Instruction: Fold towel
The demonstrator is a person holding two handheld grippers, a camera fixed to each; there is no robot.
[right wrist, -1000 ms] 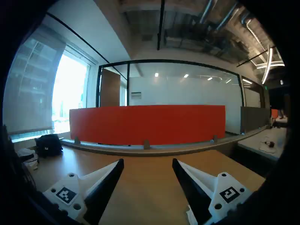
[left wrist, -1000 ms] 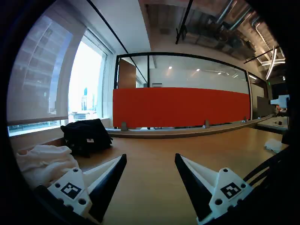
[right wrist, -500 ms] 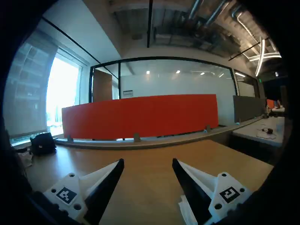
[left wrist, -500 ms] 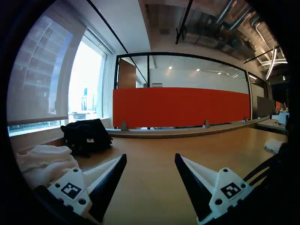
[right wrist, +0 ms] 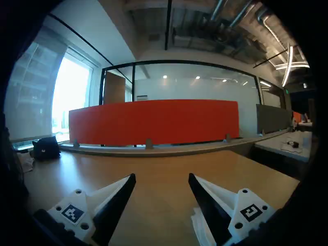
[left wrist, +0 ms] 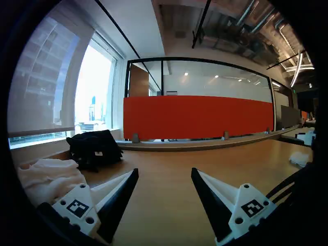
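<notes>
Left gripper view: left gripper [left wrist: 164,170] fingers spread wide, empty, low over bare wood of table [left wrist: 172,205]. White towel [left wrist: 48,179] lies crumpled at far left, just beside black bundle [left wrist: 95,152], well off finger line. Right gripper [right wrist: 161,175] fingers likewise apart, holding nothing. White scrap [right wrist: 200,224] by its right finger, possibly cloth, too cropped to tell.

Risks, as I judge:
- Towel bunched, corners hidden, so blind pinch may take several layers.
- Drag toward centre may snag bundle.
- One-handed lift may leave twisted fold.

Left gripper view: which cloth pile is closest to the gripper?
The crumpled white towel, right beside the left gripper. The black pile sits behind it, farther back on the table.
</notes>
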